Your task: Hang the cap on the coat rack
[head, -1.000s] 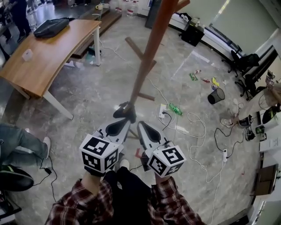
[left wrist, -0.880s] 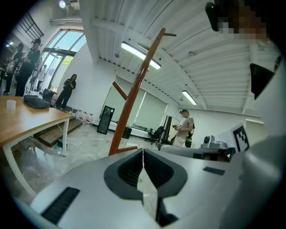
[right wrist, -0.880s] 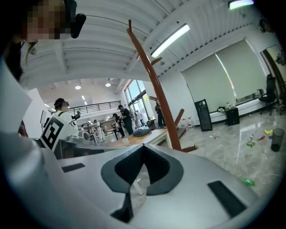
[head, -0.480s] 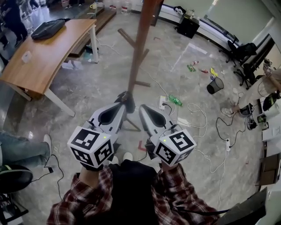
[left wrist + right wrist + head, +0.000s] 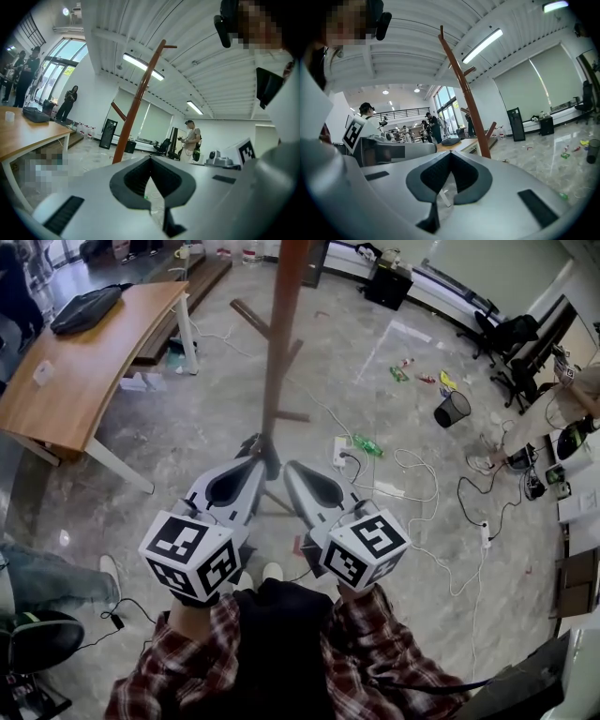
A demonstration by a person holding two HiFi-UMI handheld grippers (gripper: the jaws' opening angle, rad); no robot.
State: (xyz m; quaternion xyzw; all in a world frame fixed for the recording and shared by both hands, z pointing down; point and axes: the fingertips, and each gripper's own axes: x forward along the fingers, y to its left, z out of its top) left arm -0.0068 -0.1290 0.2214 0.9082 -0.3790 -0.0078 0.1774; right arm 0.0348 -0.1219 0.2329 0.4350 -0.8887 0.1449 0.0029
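Note:
The brown wooden coat rack (image 5: 275,343) stands on the floor straight ahead of me, with an angled peg (image 5: 253,319) on its left side. It also rises in the left gripper view as the coat rack (image 5: 136,100) and in the right gripper view as the coat rack (image 5: 465,92). No cap shows in any view. My left gripper (image 5: 257,457) and right gripper (image 5: 290,469) are held side by side at waist height, pointing at the pole's foot. The left gripper (image 5: 150,158) and the right gripper (image 5: 451,153) are both shut, with nothing between the jaws.
A wooden desk (image 5: 80,385) with a black bag (image 5: 89,307) stands at the left. Cables and power strips (image 5: 422,493) trail over the floor on the right, near a black waste bin (image 5: 453,410) and office chairs (image 5: 511,334). A person's legs (image 5: 47,568) are at the left edge.
In the head view the pole now stands more upright and nearer the picture's middle. Both grippers sit a little lower and closer together, still pointing at its foot.

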